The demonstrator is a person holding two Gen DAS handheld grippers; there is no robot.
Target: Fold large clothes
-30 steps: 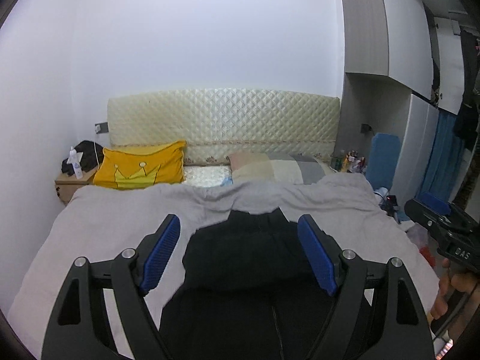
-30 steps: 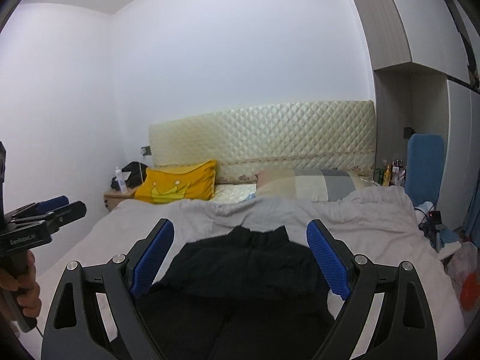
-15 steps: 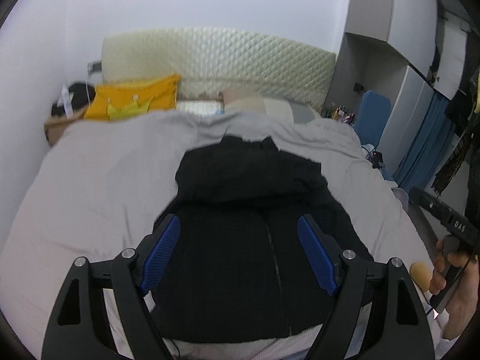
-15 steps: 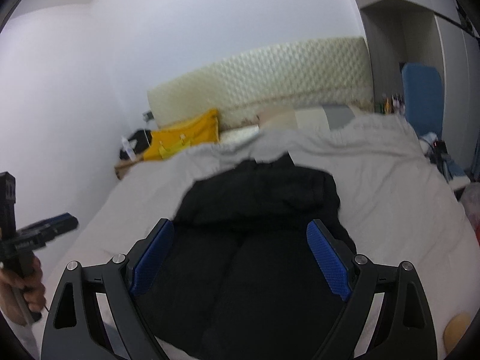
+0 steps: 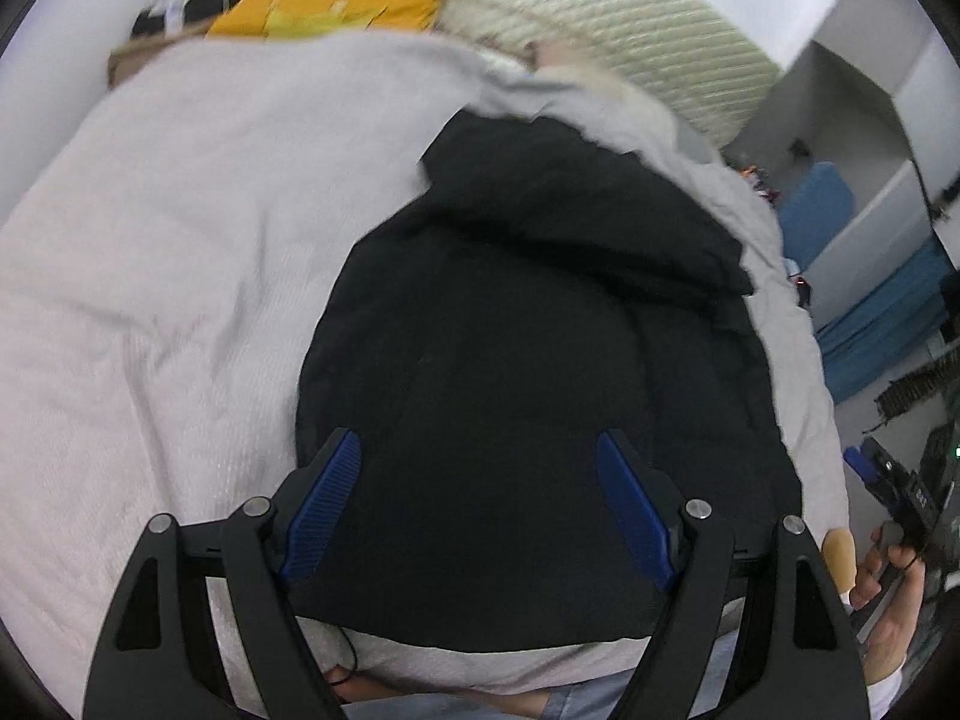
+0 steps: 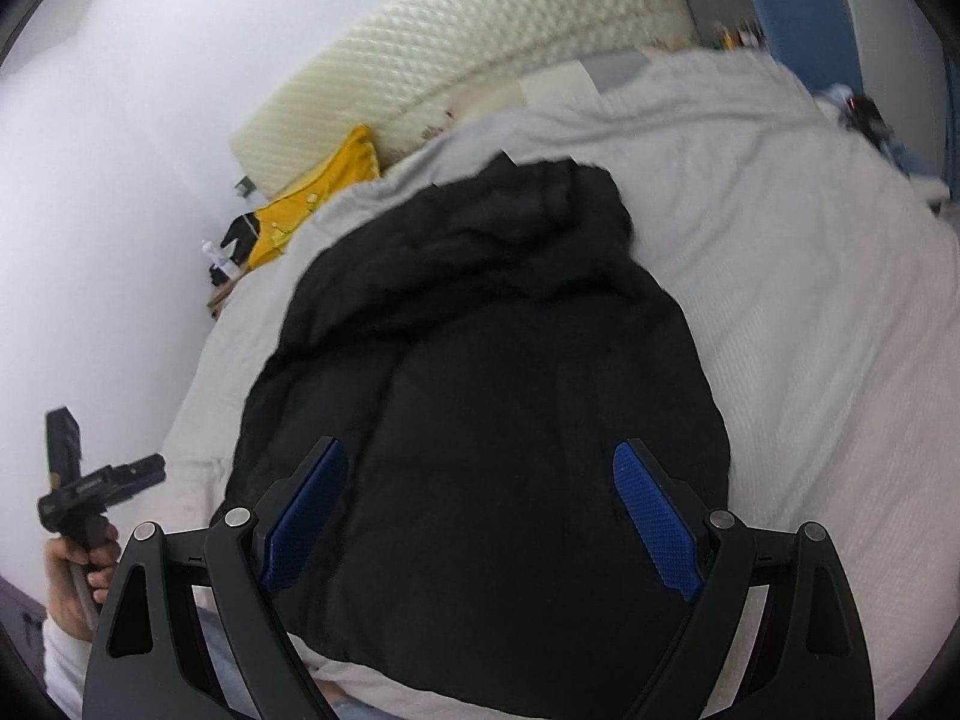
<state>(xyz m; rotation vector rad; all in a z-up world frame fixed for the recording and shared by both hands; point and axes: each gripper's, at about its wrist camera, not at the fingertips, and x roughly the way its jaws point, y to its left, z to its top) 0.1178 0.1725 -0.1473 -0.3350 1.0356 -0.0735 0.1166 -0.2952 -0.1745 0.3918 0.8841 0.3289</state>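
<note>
On the bed (image 5: 180, 228), jacket (image 5: 528, 360) lies below both tools.

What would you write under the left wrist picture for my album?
Open left gripper above a black puffy jacket spread on a pale grey bedspread, nothing between its jaws.

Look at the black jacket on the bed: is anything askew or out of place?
The jacket lies fairly flat on the bed, but its hood is bunched and crumpled at the far end.
</note>
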